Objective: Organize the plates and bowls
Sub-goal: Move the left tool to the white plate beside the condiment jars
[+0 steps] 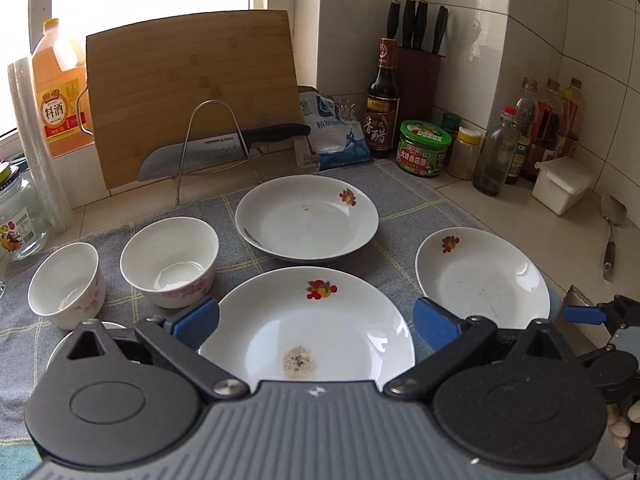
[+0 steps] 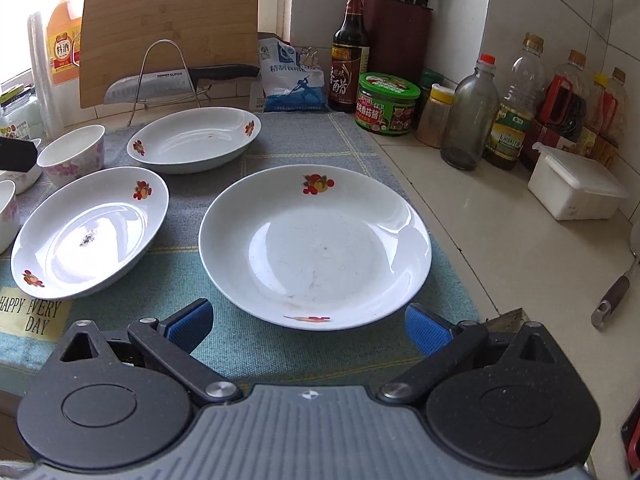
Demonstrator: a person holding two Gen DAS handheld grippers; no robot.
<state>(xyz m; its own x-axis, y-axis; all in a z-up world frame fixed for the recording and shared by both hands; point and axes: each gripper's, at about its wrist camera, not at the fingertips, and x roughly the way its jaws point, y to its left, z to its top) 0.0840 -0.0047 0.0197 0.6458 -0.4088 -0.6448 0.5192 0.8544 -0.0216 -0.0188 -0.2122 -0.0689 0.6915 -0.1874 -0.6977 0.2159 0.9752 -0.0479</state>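
Three white plates with fruit prints lie on a grey-blue cloth (image 1: 400, 184). In the left wrist view my open, empty left gripper (image 1: 316, 322) hovers over the near plate (image 1: 308, 320), with a far plate (image 1: 307, 218) beyond and a right plate (image 1: 482, 276). Two white bowls with pink flowers (image 1: 170, 260) (image 1: 66, 282) stand to the left, and part of a third shows under the gripper. In the right wrist view my open, empty right gripper (image 2: 308, 326) sits just before the right plate (image 2: 316, 244). The near plate (image 2: 90, 232), far plate (image 2: 194, 138) and a bowl (image 2: 72, 154) lie to its left.
A bamboo cutting board (image 1: 192, 88) and a knife (image 1: 216, 148) in a wire rack stand at the back. Bottles, jars (image 2: 386, 104), a knife block (image 1: 416, 72) and a white box (image 2: 576, 188) line the tiled wall. A spatula (image 1: 610, 236) lies on the counter right.
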